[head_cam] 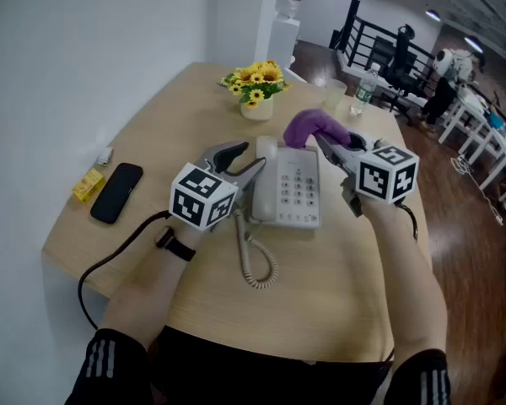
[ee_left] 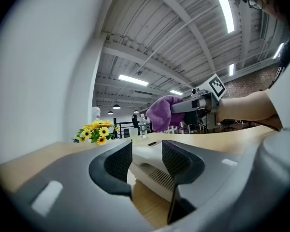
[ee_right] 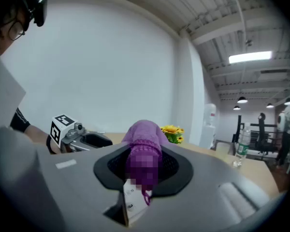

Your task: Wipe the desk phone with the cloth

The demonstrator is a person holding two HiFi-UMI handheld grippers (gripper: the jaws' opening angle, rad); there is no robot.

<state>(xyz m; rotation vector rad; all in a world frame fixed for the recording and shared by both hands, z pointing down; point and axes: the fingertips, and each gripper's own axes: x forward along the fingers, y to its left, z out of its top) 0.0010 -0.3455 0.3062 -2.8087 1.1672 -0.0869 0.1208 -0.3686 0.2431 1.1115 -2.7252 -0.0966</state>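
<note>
The white desk phone (head_cam: 292, 191) lies mid-table with its handset (head_cam: 266, 178) resting along its left side. My left gripper (head_cam: 246, 162) is at the phone's left edge, jaws open. In the left gripper view the handset (ee_left: 146, 155) shows in the gap between the pads (ee_left: 119, 161); I cannot tell whether they touch it. My right gripper (head_cam: 329, 146) hovers over the phone's far right corner, shut on a bunched purple cloth (head_cam: 314, 127). That cloth (ee_right: 145, 151) fills the jaws in the right gripper view, a white tag hanging below it.
A pot of yellow flowers (head_cam: 255, 89) stands beyond the phone, with a plastic cup (head_cam: 334, 94) and water bottle (head_cam: 364, 89) at the far right. A black smartphone (head_cam: 116, 191) and yellow item (head_cam: 88, 184) lie left. The coiled cord (head_cam: 257, 264) trails toward me.
</note>
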